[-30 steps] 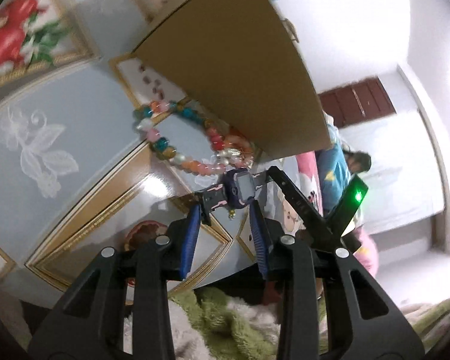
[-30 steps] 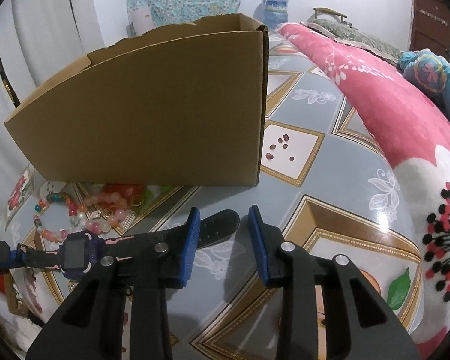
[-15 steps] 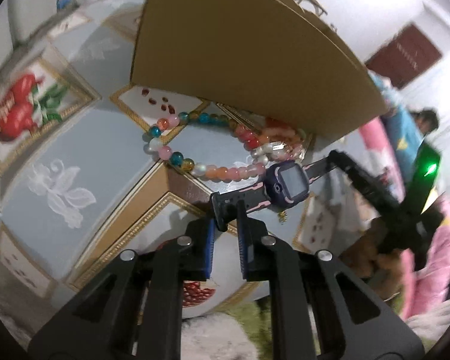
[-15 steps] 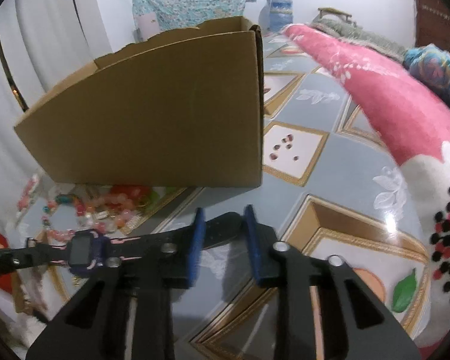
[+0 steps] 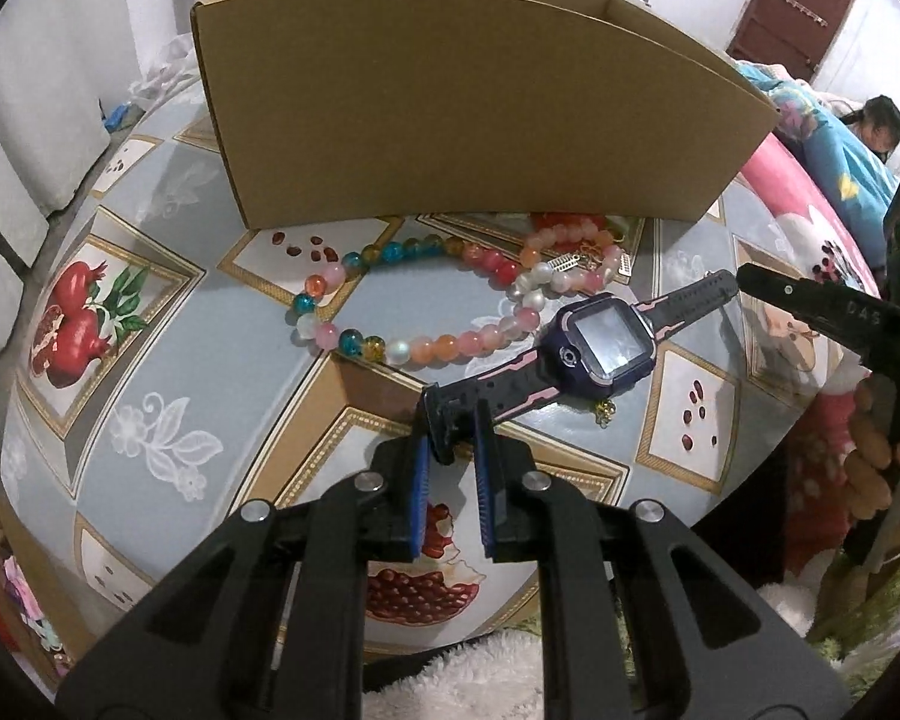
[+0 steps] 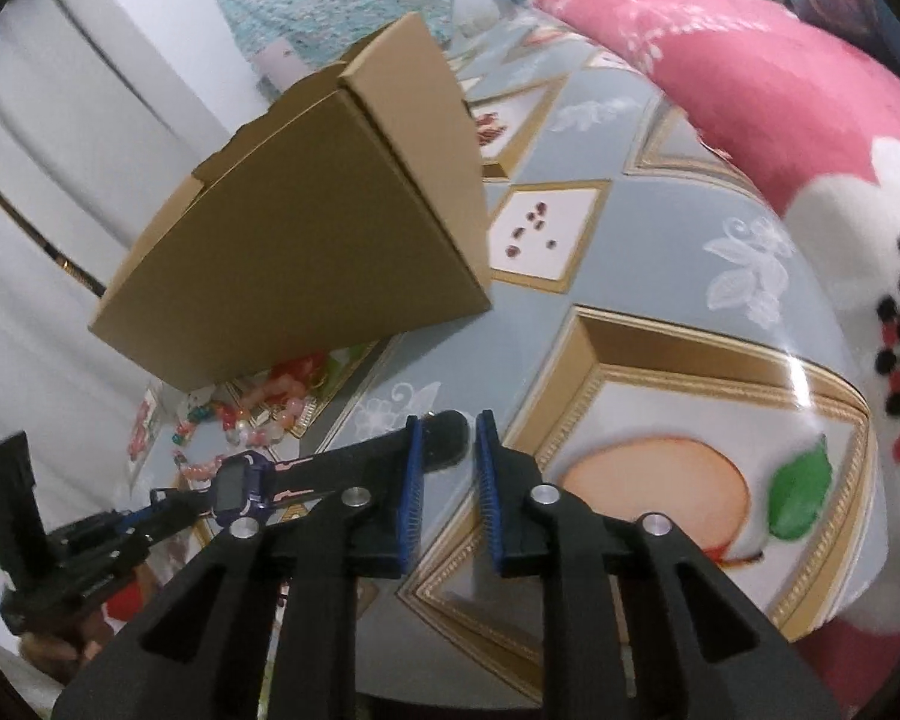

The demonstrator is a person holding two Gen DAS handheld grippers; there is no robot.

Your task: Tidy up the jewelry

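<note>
A dark purple smartwatch [image 5: 606, 342] with a black-and-pink strap hangs just over the patterned table [image 5: 168, 324]. My left gripper [image 5: 453, 450] is shut on the strap's buckle end. The other strap tip [image 6: 447, 441] lies between the fingers of my right gripper [image 6: 447, 459], whose jaws are opening; a thin gap shows beside the right pad. A multicoloured bead necklace [image 5: 420, 348] and pink bead bracelets [image 5: 570, 246] lie in front of an open cardboard box [image 5: 450, 102]. A small gold charm [image 5: 603, 414] lies under the watch.
A pink flowered blanket [image 6: 750, 90] borders the table's right side. The table's near edge drops to a white fluffy rug [image 5: 480, 678]. A person [image 5: 876, 120] sits far back by a brown door. The hand on the right gripper [image 5: 870, 468] shows at right.
My left gripper rolled upright and shut on the watch strap's buckle end. The right gripper closed around the other strap tip, then loosened, and its view tilted.
</note>
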